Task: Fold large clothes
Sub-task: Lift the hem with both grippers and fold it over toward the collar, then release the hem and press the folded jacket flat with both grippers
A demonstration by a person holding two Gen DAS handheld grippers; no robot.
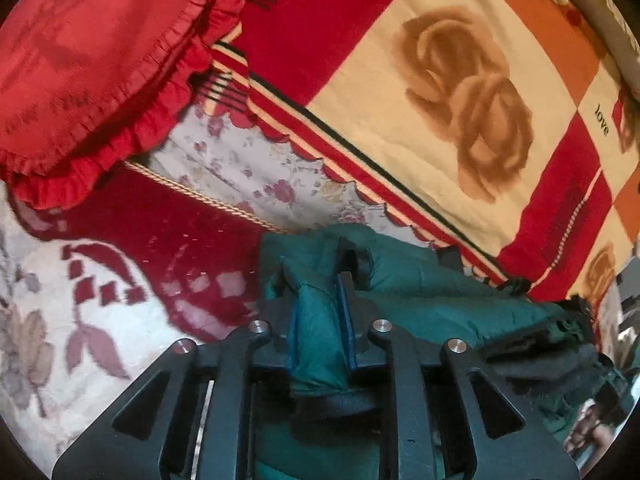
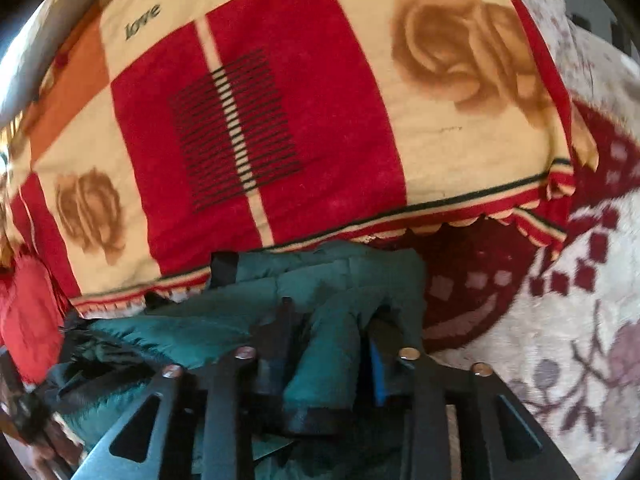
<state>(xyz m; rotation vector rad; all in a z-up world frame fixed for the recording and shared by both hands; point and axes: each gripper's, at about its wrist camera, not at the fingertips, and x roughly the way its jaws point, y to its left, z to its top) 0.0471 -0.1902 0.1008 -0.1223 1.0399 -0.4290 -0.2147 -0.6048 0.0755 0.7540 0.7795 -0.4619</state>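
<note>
Both grippers, the left gripper [image 1: 322, 300] and the right gripper [image 2: 328, 344], each grasp a bunched fold of the green padded jacket [image 1: 420, 300] lying on the bed beside the scalloped edge of the rose-patterned blanket [image 1: 440, 92], apparently to bring its corners down evenly.

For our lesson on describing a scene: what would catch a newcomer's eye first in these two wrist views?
First, the dark green padded jacket, bunched at the bottom of both views, with a fold of it between the fingers of the left tool and the right tool. Behind it spreads a loud red and cream blanket printed with brown roses and the word "love". At the upper left of the left view lies a red frilled cushion.
</note>
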